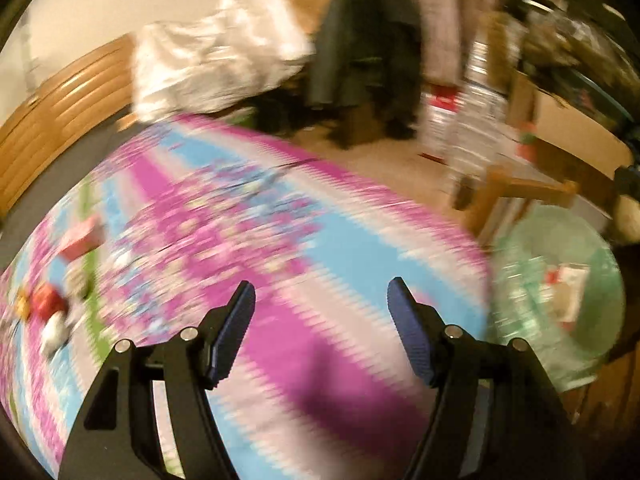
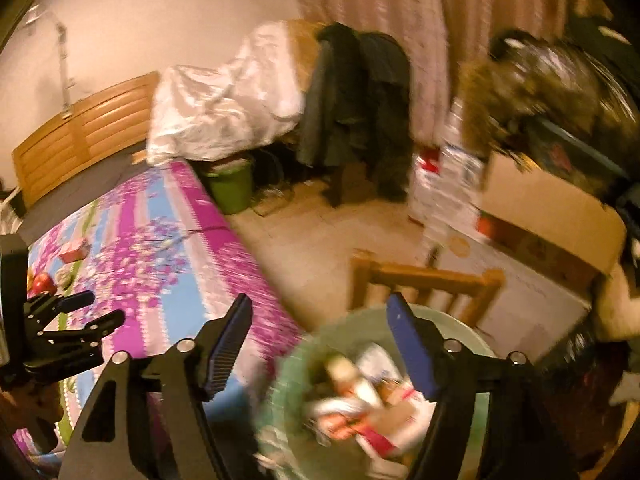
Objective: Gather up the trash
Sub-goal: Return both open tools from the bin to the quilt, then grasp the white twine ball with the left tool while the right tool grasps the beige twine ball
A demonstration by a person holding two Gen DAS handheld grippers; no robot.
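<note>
My left gripper (image 1: 322,284) is open and empty above the pink, blue and white flowered bed sheet (image 1: 280,220). Blurred trash lies on the sheet to its left: a red box (image 1: 80,240) and a red and white piece (image 1: 46,300). The right wrist view shows the same red box (image 2: 74,250), a red piece (image 2: 42,282) and the left gripper (image 2: 102,308) near them. My right gripper (image 2: 319,298) is open, nothing between its fingers, over a pale green trash bag (image 2: 292,360) holding white and red wrappers (image 2: 360,396). That bag (image 1: 560,280) sits right of the bed.
A wooden headboard (image 2: 84,132) and a white cover (image 2: 224,108) stand behind the bed. Dark coats (image 2: 356,112) hang over a chair beside a green bucket (image 2: 232,188). A wooden chair frame (image 2: 428,276), a cardboard box (image 2: 552,208) and stacked packs (image 2: 452,184) crowd the right.
</note>
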